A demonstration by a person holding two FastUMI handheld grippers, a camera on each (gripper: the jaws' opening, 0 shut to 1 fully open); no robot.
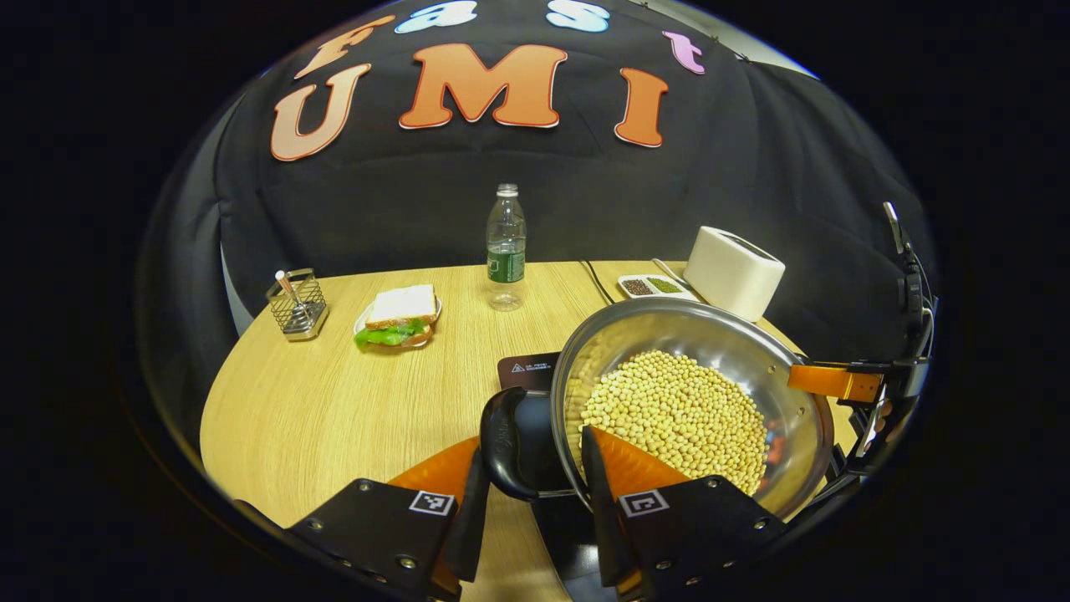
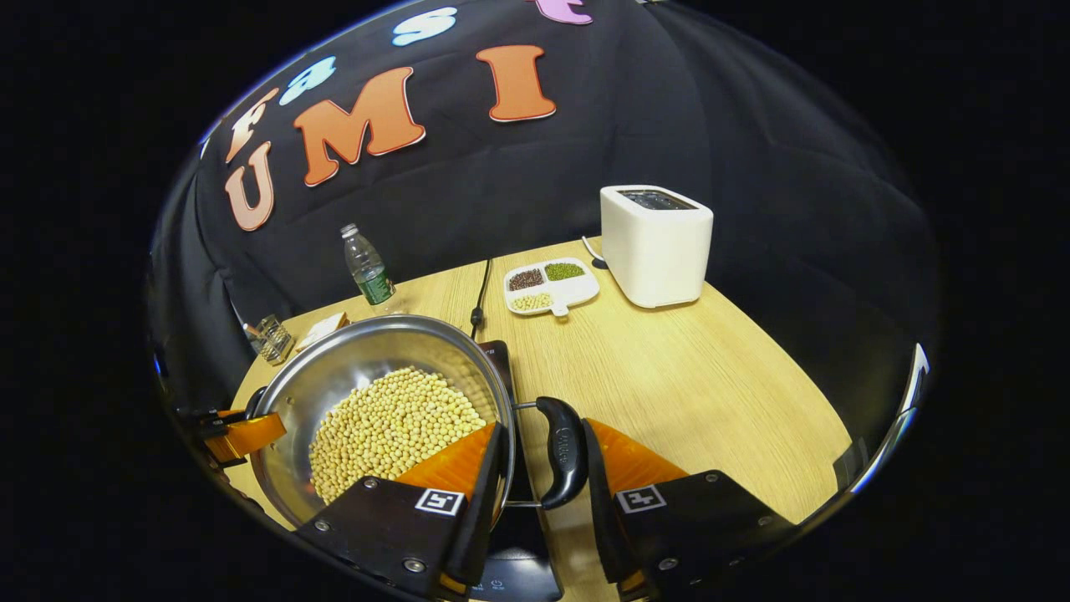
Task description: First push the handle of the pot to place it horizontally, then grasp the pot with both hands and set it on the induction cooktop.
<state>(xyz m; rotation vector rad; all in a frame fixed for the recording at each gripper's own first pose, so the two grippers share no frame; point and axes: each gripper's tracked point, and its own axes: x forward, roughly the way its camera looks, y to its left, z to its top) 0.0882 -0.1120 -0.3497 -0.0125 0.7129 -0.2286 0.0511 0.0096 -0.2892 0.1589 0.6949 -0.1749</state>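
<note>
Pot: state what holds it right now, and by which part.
The pot of beans is held by both grippers: the left gripper around its black side handle, the right gripper around the opposite handle.

Right gripper [image 2: 543,468] straddling the black side handle [image 2: 562,451] of a steel pot [image 2: 368,351] of yellow beans [image 2: 389,426], above the induction cooktop [image 2: 518,568]; toaster [image 2: 656,242] and divided dish [image 2: 550,286] beyond.

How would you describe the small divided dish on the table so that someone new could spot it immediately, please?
Start at the round light wooden table and find the boxy white toaster near the black cloth wall. Just beside it, towards the clear plastic water bottle, lies the flat white divided dish. Its compartments alone hold separate dark, green and pale grains.
</note>
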